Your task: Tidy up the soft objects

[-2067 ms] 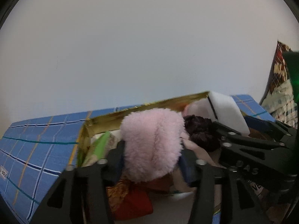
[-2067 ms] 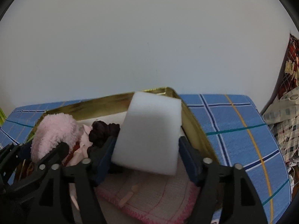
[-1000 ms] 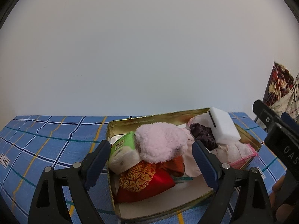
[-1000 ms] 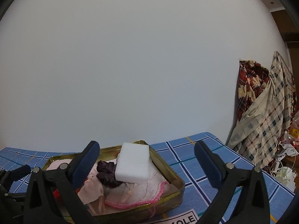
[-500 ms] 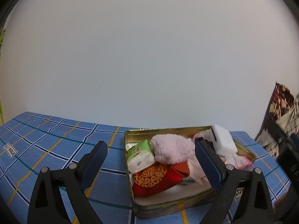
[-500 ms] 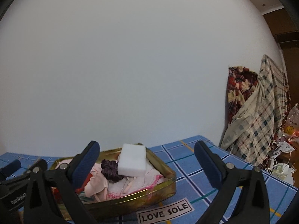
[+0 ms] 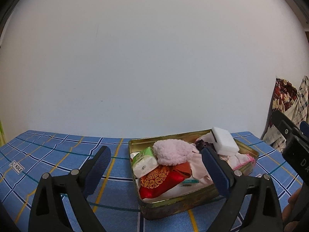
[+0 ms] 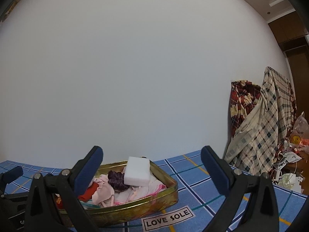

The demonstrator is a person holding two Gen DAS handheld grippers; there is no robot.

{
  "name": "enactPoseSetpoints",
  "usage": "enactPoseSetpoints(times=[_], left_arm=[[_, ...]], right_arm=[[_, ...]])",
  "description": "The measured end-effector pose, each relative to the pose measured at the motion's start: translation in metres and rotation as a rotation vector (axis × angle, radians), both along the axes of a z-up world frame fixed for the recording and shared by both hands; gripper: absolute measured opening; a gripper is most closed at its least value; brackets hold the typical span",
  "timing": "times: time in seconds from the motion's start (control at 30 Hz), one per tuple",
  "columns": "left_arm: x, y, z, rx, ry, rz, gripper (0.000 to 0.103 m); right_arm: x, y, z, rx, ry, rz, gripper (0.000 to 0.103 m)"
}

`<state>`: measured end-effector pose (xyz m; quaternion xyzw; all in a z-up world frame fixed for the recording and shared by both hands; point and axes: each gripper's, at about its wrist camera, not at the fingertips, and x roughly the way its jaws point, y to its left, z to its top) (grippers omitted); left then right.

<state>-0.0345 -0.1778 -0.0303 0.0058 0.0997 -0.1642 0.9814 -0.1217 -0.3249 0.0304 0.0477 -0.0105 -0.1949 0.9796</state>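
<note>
Inside gold tin [image 7: 249, 150], fluffy pink puff [image 7: 172, 151]

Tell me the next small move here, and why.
Probably just draw both grippers a little further back and stop. The pink fluffy pad, white sponge, red embroidered pouch and tissue pack all lie inside the gold tin, and the left gripper and right gripper are open and empty.

A plain white wall [image 8: 144, 67] fills most of both views. Along the bottom lies a blue checked cloth [image 7: 58, 154]. At right hang plaid fabrics [image 8: 266, 127] — brown wood panelling [image 8: 295, 44] behind, upper right.
</note>
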Motion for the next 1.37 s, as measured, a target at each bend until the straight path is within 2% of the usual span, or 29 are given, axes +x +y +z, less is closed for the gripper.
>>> enactPoseSetpoints(times=[0.47, 0.7, 0.73, 0.97, 1.37], left_arm=[[-0.004, -0.004, -0.003, 0.026, 0.016, 0.026, 0.097], [-0.008, -0.003, -0.002, 0.025, -0.004, 0.051, 0.099], [-0.009, -0.003, -0.001, 0.018, -0.007, 0.042, 0.102], [-0.01, -0.001, -0.001, -0.009, 0.004, -0.007, 0.102], [-0.006, -0.006, -0.003, 0.025, 0.029, -0.011, 0.102]], right_arm=[[-0.02, 0.02, 0.003, -0.081, -0.05, -0.017, 0.103], [-0.019, 0.015, 0.002, -0.058, -0.04, -0.021, 0.103], [-0.019, 0.014, 0.002, -0.054, -0.037, -0.022, 0.103], [-0.019, 0.013, 0.002, -0.055, -0.036, -0.021, 0.103], [-0.019, 0.011, 0.001, -0.052, -0.029, -0.024, 0.103]])
